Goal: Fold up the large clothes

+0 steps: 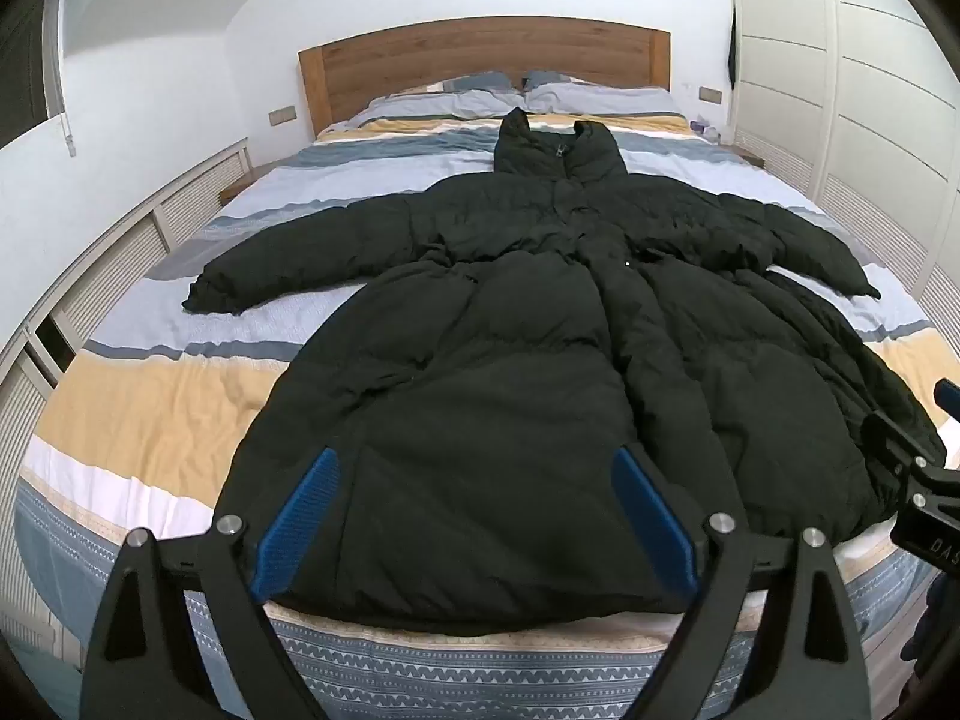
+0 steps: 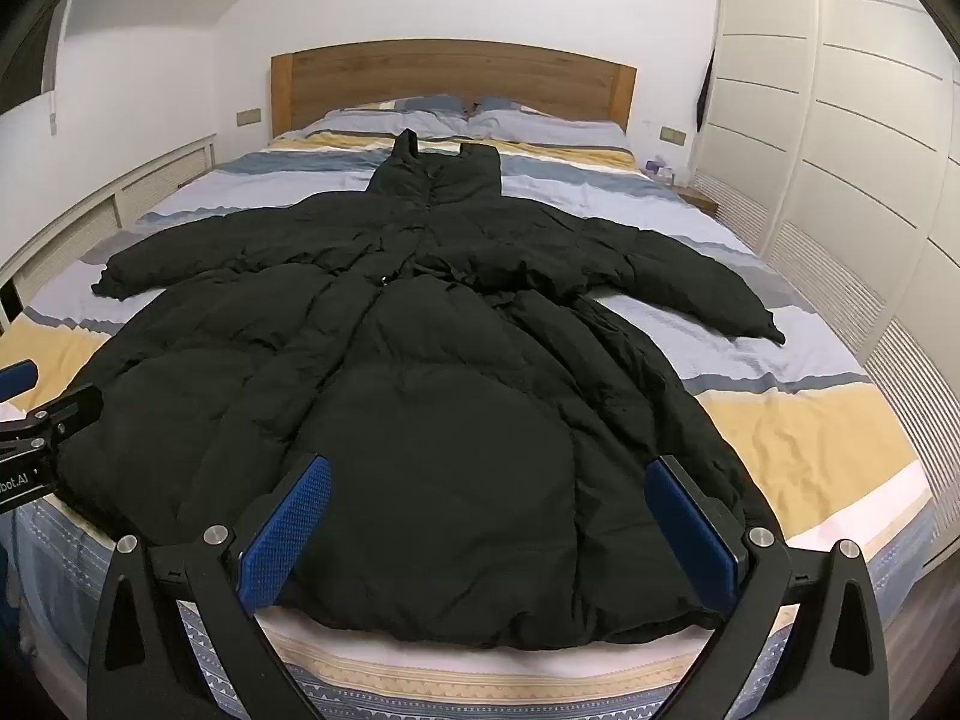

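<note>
**Coat laid flat, both grippers spread, nothing gripped**

Left wrist view: a black quilted puffer coat (image 1: 510,312) is spread front-up on the striped bed (image 1: 150,408), hood toward the wooden headboard (image 1: 480,66), sleeves splayed out. The left gripper (image 1: 474,468) is held above the hem, jaws wide, blue ribbed pads (image 1: 297,528) clear of fabric.

Right wrist view: the right gripper (image 2: 486,480) hangs over the hem too, jaws fully apart. Coat judged bulky, soft, springy, with a slick shell; a deep pinch at a sleeve cuff or hem corner is advised.
</note>
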Tool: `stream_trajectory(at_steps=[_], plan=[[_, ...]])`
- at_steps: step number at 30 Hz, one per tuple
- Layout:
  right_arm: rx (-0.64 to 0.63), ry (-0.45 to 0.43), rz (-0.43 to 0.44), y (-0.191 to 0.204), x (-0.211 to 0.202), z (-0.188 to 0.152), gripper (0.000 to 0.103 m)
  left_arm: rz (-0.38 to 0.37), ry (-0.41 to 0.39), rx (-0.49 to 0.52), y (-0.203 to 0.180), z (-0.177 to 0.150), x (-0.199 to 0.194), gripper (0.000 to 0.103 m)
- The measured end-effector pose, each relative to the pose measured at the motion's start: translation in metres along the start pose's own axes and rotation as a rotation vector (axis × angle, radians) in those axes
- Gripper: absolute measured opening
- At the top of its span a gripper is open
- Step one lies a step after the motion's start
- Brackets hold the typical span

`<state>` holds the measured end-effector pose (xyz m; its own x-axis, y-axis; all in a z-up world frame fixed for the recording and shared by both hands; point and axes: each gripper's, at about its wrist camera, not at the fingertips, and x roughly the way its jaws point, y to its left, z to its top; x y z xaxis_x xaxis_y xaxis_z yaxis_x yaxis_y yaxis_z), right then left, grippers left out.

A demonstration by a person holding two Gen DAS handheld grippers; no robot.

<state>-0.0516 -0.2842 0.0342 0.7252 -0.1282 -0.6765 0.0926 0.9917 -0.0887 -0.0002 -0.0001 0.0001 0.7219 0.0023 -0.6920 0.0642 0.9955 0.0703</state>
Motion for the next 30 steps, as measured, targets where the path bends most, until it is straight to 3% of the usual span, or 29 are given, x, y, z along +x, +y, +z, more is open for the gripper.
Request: stream_trajectory(at_steps=[30], plan=[[-0.027,0.023,-0.016,0.002,0.005,-0.004,0.102,0.009,0.029,-0.01,0.0,-0.005,0.011,0.093]])
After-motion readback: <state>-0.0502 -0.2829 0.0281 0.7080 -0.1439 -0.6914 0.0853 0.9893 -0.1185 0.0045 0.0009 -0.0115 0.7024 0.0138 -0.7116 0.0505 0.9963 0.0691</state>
